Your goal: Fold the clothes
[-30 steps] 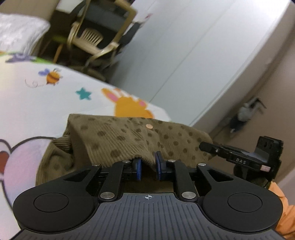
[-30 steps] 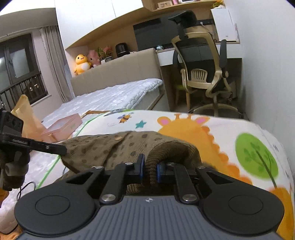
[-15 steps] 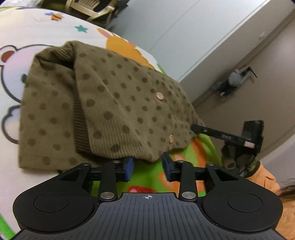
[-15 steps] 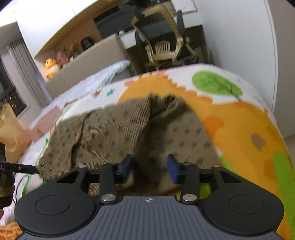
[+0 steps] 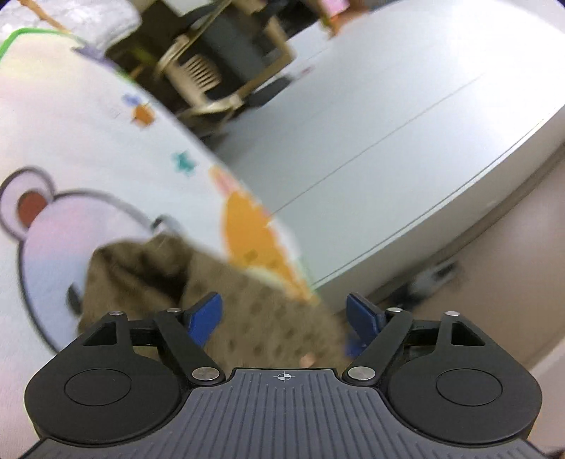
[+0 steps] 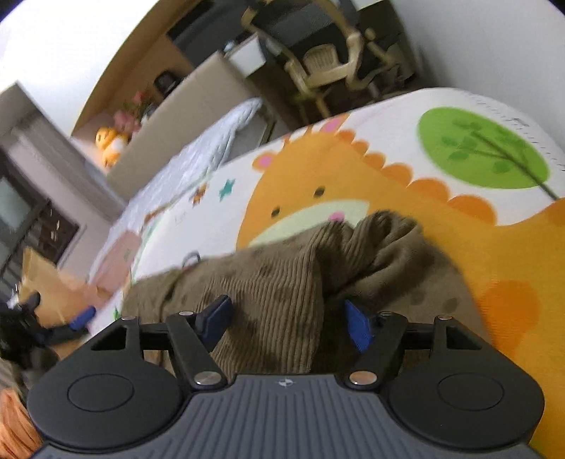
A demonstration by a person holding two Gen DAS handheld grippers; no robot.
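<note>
White wardrobe doors (image 5: 370, 134) seen along right side of left wrist view, thin seams visible. Beige wall (image 5: 512, 282) beyond, blurred dark object at its base. Beige mesh office chair (image 6: 328, 67) placed at dark desk (image 6: 282, 21). Upholstered beige headboard (image 6: 183, 116) set behind white quilted bedding (image 6: 212, 141). Yellow plush toy (image 6: 109, 144) and pink one beside it seen on ledge. Dark-framed window (image 6: 31, 226) at left. White wall (image 6: 476, 42) at right. Room evenly lit; both views motion-blurred.
</note>
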